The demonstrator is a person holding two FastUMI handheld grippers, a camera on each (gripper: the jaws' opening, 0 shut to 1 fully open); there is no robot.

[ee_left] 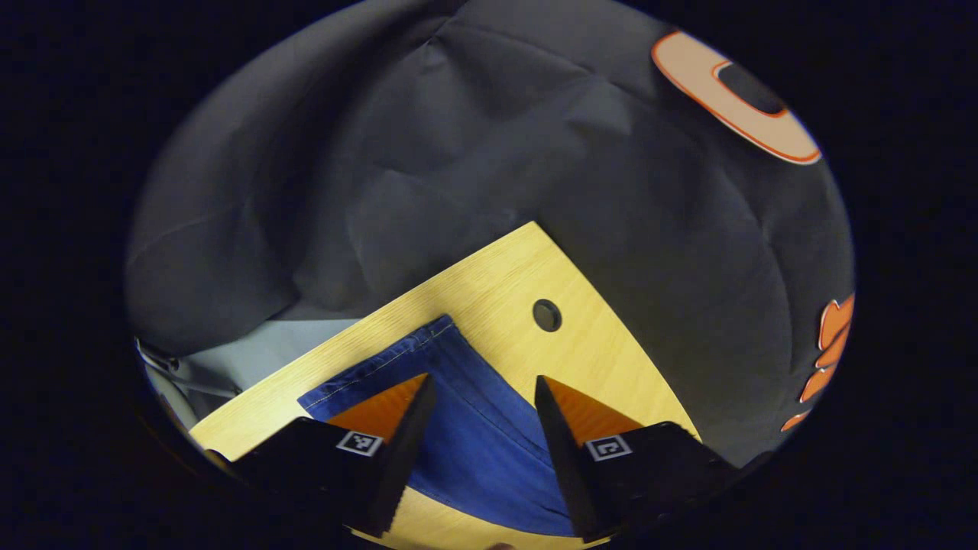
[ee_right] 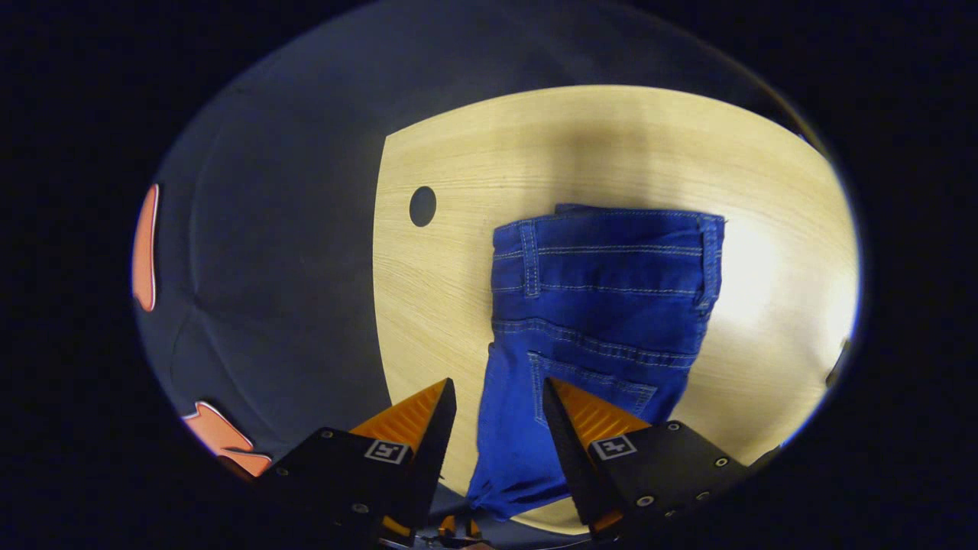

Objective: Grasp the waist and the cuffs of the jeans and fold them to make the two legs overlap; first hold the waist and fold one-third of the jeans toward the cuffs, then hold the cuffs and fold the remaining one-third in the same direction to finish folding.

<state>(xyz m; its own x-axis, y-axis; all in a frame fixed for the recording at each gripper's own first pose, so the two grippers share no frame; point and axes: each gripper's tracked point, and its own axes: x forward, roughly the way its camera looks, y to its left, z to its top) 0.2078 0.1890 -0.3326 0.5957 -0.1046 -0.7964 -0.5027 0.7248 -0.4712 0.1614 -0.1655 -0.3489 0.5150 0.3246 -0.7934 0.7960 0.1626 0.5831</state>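
- On the pale wooden tabletop (ee_right: 611,137), the bright blue denim jeans (ee_right: 603,298) lie flat, the waistband with belt loops toward 12 o'clock in the right gripper view and the cloth running down toward 6 o'clock.
- At 6 o'clock in that view, the right gripper (ee_right: 497,397) hangs with its fingers apart; the lower part of the jeans passes through the gap between them. Contact between fingers and cloth cannot be told.
- A back pocket (ee_right: 596,382) with light stitching sits just above the finger at 5 o'clock.
- In the left gripper view, the jeans (ee_left: 474,428) show a hemmed edge with pale stitching, pointing toward 11 o'clock near the table corner.
- The left gripper (ee_left: 481,389) stands at 6 o'clock with its fingers apart above the denim, nothing clamped between them.
- A round dark hole (ee_left: 547,315) in the tabletop (ee_left: 497,283) lies at 1 o'clock from the hem; the same hole (ee_right: 422,206) appears at 10 o'clock from the waistband.
- A black cloth wall (ee_left: 458,153) rises beyond the table edge.
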